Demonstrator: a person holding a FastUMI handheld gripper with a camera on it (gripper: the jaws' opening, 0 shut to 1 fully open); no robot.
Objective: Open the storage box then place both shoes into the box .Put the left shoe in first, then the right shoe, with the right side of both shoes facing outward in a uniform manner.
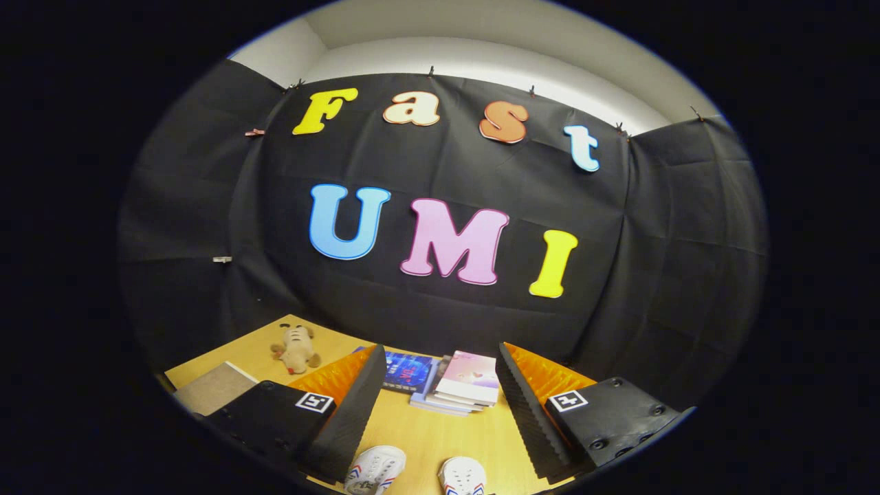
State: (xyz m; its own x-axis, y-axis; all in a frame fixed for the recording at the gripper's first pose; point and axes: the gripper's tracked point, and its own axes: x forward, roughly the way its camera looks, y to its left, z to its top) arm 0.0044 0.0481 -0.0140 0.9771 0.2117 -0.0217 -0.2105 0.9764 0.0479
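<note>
Two white shoes with red and blue stripes lie on the wooden table just below my fingers: one toe (375,469) near the left finger, the other toe (462,476) closer to the right finger. Only their front ends are visible. My gripper (440,405) hangs above the table, open wide, with nothing between its fingers. It points toward the back of the table, over the shoes.
A stack of books (462,386) lies beyond the fingers, with a dark blue book (407,371) beside it. A small plush toy (297,349) sits at the back left. A flat grey-brown board or notebook (214,386) lies left of the left finger.
</note>
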